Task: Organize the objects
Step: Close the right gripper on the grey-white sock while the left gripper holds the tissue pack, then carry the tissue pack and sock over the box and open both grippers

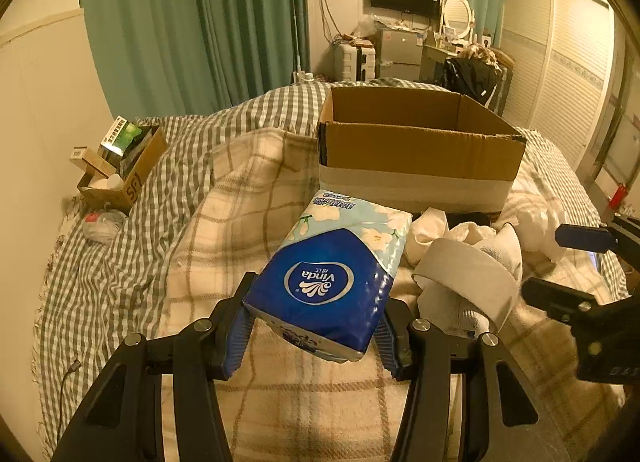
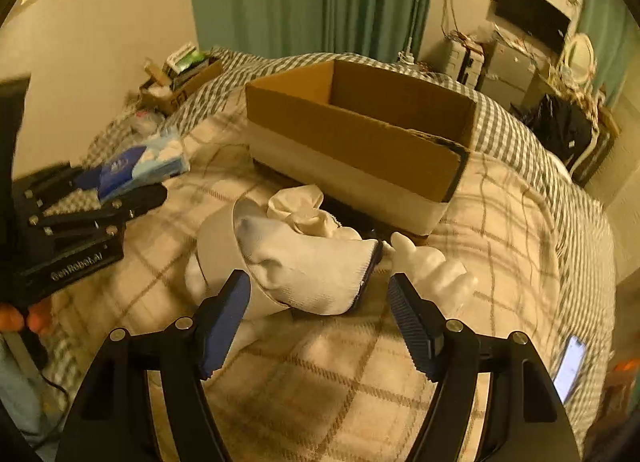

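Note:
My left gripper (image 1: pixel 312 336) is shut on a blue Vinda tissue pack (image 1: pixel 332 274), held tilted above the plaid blanket; it also shows in the right wrist view (image 2: pixel 136 167). An open cardboard box (image 1: pixel 416 149) stands on the bed beyond it, also seen in the right wrist view (image 2: pixel 360 141). My right gripper (image 2: pixel 318 318) is open, its jaws on either side of a white sock (image 2: pixel 308 270) in a pile of white socks (image 1: pixel 468 274). A white bottle (image 2: pixel 432 266) lies to the right of the sock.
A small cardboard box of packets (image 1: pixel 120 165) sits at the bed's left edge by the wall. A lit phone (image 2: pixel 570 366) lies on the bed at the right. Furniture and a dark bag (image 1: pixel 470 77) stand beyond the bed.

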The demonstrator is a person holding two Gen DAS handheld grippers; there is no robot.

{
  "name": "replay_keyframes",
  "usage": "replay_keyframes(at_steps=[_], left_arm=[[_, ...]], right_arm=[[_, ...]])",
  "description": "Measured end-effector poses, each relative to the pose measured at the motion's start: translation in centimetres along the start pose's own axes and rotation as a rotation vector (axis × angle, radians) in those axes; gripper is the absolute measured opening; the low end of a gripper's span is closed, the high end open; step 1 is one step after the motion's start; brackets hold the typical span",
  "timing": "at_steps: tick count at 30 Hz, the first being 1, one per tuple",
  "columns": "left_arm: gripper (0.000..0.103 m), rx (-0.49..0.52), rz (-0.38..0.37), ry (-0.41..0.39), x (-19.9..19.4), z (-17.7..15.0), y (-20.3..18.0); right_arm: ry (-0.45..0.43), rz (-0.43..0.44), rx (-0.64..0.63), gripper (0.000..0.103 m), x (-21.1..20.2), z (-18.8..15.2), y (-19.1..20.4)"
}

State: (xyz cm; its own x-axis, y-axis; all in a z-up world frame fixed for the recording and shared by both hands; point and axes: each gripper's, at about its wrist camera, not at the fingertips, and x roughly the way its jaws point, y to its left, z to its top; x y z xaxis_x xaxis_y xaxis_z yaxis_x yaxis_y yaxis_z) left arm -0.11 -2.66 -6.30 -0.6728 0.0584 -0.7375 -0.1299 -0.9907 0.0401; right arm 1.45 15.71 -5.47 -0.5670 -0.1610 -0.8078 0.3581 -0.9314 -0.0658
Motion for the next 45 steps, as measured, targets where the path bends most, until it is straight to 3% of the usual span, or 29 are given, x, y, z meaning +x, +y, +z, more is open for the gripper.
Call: replay_keyframes(at_steps=[3,9,11,12,15,18,21,22,26,37,45], left_arm=[[0.054,0.000,-0.001,0.006,0.1,-0.1,0.1],[0.054,-0.001,-0.001,0.015,0.4,-0.3,0.2],[0.054,0.001,-0.003,0.018,0.6,-0.2,0.2],[0.054,-0.001,-0.004,0.020,0.7,-0.2,0.2],[0.054,-0.002,-0.006,0.025,0.8,-0.3,0.2],[0.054,-0.001,-0.002,0.032,0.9,-0.5,0.4],[0.054,-0.004,-0.004,0.028,0.9,-0.4,0.5],[0.054,-0.003,-0.007,0.025,0.8,-0.4,0.4],[0.054,0.007,-0.013,0.015,0.4,-0.2,0.0],[0.054,-0.007,-0.024,-0.047,-2.1,2.3,-0.1],[0.054,0.026,-0.028,-0.119,-3.6,6.6,-1.9]], right_arm=[[-0.013,0.004,0.027,0.071,0.5,0.3,-0.6],[0.026,0.186,0.084,0.071,2.9,1.1,-1.5],[0.072,0.270,0.059,0.082,4.0,1.2,-0.7],[0.083,0.265,0.038,0.085,4.6,1.2,-0.2],[0.069,0.262,0.039,0.084,4.9,1.0,0.1],[0.033,0.249,0.027,0.062,3.6,0.9,0.2],[0.009,0.242,0.011,0.032,2.2,1.0,-0.2],[0.011,0.233,0.002,0.022,1.9,1.1,-0.3],[-0.009,0.205,0.003,0.008,1.1,1.1,-0.6],[-0.204,-0.015,-0.064,0.007,-6.6,3.8,-0.9],[-0.278,-0.199,-0.138,0.007,-8.8,5.7,-0.5]])
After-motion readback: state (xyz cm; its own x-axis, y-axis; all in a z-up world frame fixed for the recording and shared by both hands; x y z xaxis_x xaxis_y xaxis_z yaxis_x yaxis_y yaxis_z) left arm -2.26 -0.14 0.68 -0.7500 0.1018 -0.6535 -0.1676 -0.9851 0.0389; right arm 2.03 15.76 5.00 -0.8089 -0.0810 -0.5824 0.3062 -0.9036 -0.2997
